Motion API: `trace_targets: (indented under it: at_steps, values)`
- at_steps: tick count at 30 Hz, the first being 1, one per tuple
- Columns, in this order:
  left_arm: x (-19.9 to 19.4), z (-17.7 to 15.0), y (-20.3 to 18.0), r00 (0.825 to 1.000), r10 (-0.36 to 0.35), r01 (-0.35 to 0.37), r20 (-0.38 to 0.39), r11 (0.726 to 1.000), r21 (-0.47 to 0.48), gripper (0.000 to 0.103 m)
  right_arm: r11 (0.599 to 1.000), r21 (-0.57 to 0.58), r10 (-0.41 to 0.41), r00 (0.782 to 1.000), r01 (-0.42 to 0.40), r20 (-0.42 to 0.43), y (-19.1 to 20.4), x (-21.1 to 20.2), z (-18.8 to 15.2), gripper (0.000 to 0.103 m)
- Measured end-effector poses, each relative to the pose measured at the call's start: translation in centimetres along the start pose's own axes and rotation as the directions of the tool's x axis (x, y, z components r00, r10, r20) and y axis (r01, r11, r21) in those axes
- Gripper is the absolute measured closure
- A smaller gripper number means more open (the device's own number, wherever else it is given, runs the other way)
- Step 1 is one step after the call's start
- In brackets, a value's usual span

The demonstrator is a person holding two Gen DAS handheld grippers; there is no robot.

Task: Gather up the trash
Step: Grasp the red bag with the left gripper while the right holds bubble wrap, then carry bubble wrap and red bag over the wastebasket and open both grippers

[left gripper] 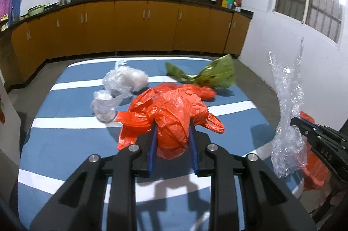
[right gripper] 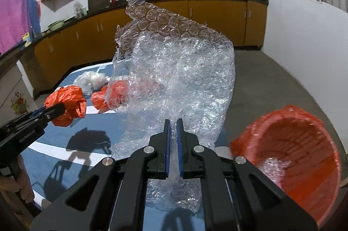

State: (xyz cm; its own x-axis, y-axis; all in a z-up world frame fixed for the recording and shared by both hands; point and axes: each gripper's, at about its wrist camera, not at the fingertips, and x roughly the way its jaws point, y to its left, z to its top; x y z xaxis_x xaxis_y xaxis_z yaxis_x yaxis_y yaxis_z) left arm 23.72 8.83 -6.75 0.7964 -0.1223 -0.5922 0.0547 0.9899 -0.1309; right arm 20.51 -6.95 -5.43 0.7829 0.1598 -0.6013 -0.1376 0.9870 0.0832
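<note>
My left gripper (left gripper: 173,124) is shut on a crumpled orange plastic bag (left gripper: 171,113), its blue pads pressing both sides. In the right wrist view that bag (right gripper: 67,105) hangs above the table at the left gripper's (right gripper: 58,110) tip. My right gripper (right gripper: 173,122) is shut on a big sheet of clear bubble wrap (right gripper: 174,69), which stands up and hides much of the table. The left wrist view shows the right gripper (left gripper: 301,124) at the far right, holding the bubble wrap (left gripper: 287,117) upright. An orange-lined bin (right gripper: 293,157) sits low on the right.
A blue and white striped table (left gripper: 65,144) holds two clear plastic bags (left gripper: 124,80), a green bag (left gripper: 215,74) and another orange bag (right gripper: 99,100). Wooden cabinets (left gripper: 130,32) line the far wall. The bin (left gripper: 315,174) shows behind the bubble wrap. A hand (right gripper: 21,187) grips the left tool.
</note>
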Motion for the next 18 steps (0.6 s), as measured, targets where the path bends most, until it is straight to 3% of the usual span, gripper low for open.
trace_targets:
  at_steps: [18]
  values:
    - [-0.9, -0.1, -9.2, 0.986, -0.168, 0.168, -0.008, 0.983, 0.079, 0.077, 0.980, 0.108, -0.167, 0.986, 0.164, 0.020, -7.9, -4.4, -2.0, 0.097]
